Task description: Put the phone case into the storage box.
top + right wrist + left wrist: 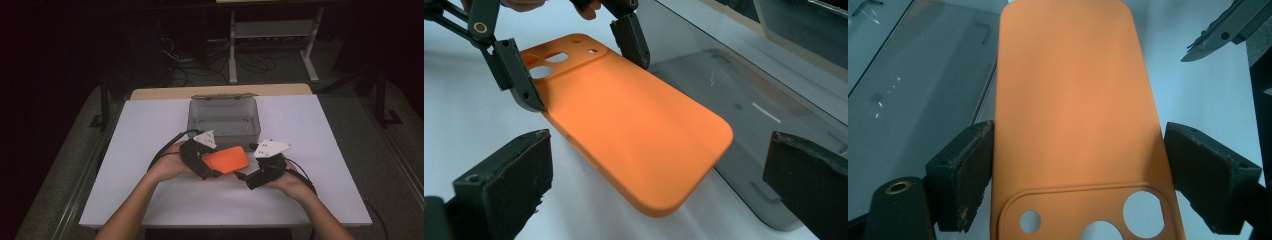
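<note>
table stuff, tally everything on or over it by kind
orange phone case: 1
clear plastic box: 1
hand-held tools: 2, the left tool clamped on the case, the right tool open beside it
total: 4

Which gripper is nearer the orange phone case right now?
Left. The left gripper has its jaws clamped on the camera end of the phone case. The right gripper sits just off the case's far end, jaws open and apart from it.
</note>
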Available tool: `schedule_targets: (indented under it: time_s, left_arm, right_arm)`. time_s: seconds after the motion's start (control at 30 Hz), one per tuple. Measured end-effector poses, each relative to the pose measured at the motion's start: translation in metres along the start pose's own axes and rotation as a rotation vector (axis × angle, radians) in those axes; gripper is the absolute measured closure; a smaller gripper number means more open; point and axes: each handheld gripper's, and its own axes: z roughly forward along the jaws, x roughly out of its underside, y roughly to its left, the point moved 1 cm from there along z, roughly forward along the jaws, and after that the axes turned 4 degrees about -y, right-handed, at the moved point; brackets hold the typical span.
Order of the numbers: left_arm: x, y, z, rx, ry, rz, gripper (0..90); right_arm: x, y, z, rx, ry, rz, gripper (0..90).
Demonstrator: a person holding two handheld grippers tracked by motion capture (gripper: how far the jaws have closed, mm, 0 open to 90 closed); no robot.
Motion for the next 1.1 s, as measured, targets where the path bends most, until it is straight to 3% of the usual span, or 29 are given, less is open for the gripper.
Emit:
schedule_targets:
  time_s: [1.1]
  left_arm:
    - [0.0011,0.0018,-0.0015,0.002,-0.004,-0.011,15.3]
  right_arm:
    - [0.0052,0.0105,0.0040,0.084,0.060,-0.205,0.0]
